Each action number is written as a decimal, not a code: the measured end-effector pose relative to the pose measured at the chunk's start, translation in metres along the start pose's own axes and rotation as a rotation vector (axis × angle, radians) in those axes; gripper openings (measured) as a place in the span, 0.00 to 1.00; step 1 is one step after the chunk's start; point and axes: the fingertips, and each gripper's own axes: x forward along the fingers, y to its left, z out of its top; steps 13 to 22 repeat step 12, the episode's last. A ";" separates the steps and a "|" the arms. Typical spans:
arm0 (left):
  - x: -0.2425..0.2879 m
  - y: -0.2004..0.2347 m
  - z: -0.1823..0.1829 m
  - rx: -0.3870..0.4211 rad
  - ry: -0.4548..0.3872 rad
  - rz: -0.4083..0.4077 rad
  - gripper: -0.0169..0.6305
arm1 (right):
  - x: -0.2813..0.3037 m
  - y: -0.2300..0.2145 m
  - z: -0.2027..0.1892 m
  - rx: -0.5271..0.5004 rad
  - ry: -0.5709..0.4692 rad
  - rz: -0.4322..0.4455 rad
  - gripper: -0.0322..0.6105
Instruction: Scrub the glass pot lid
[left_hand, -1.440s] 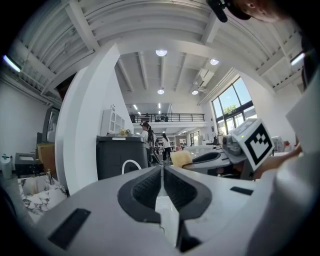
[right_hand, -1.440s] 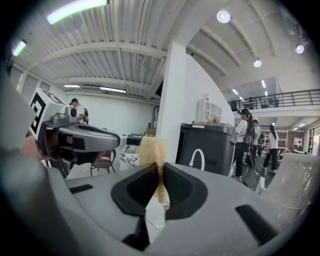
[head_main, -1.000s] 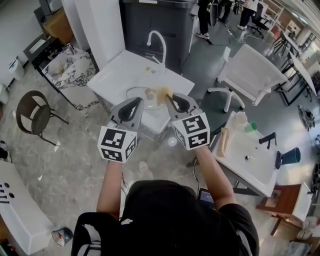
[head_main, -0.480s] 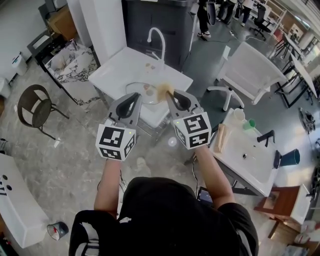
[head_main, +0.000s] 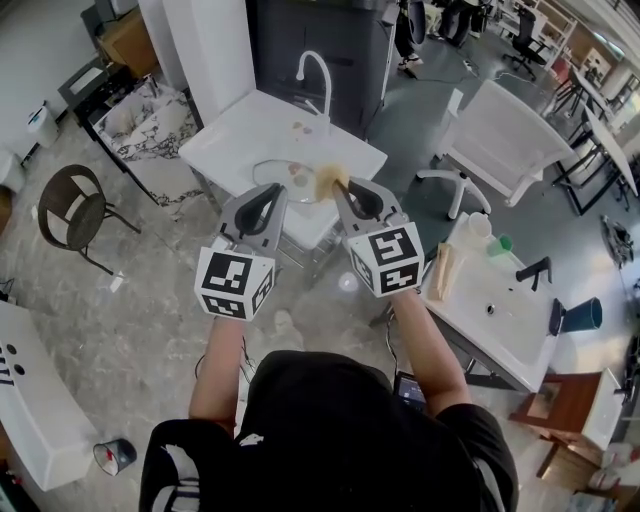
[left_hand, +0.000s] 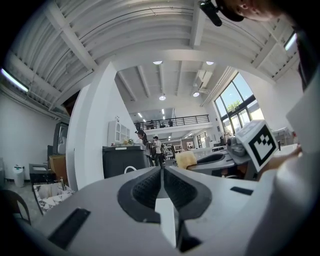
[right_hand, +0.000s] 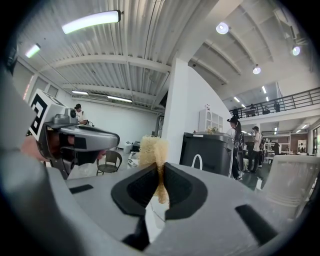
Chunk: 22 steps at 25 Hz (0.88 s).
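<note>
The glass pot lid (head_main: 264, 171) lies flat on the white sink table (head_main: 235, 135), just past both gripper tips in the head view. My right gripper (head_main: 340, 186) is shut on a yellowish scrub sponge (head_main: 327, 182), which sticks up between its jaws (right_hand: 153, 150). It hangs at the lid's right edge, above the table's near side. My left gripper (head_main: 273, 191) is shut with nothing in it, jaws pressed together (left_hand: 161, 172), beside the right one over the lid's near rim. Both point about level. From the left gripper view the sponge (left_hand: 185, 160) shows to the right.
A white faucet (head_main: 312, 75) stands at the sink table's far side, with a dark cabinet (head_main: 310, 35) behind. A white chair (head_main: 505, 140) and a second white table (head_main: 500, 320) with a bottle and a blue cup (head_main: 580, 313) are on the right. A brown chair (head_main: 65, 215) stands left.
Both grippers have edged forward together toward the sink table. The sponge stays clamped in the right one, and the left stays shut.
</note>
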 end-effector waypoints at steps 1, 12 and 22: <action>0.001 -0.002 -0.001 0.007 0.003 0.000 0.05 | -0.001 -0.001 -0.001 0.001 0.000 -0.001 0.08; 0.001 -0.005 -0.007 0.000 0.005 -0.004 0.05 | -0.003 -0.001 -0.010 0.006 0.007 -0.009 0.08; 0.001 -0.005 -0.007 0.000 0.005 -0.004 0.05 | -0.003 -0.001 -0.010 0.006 0.007 -0.009 0.08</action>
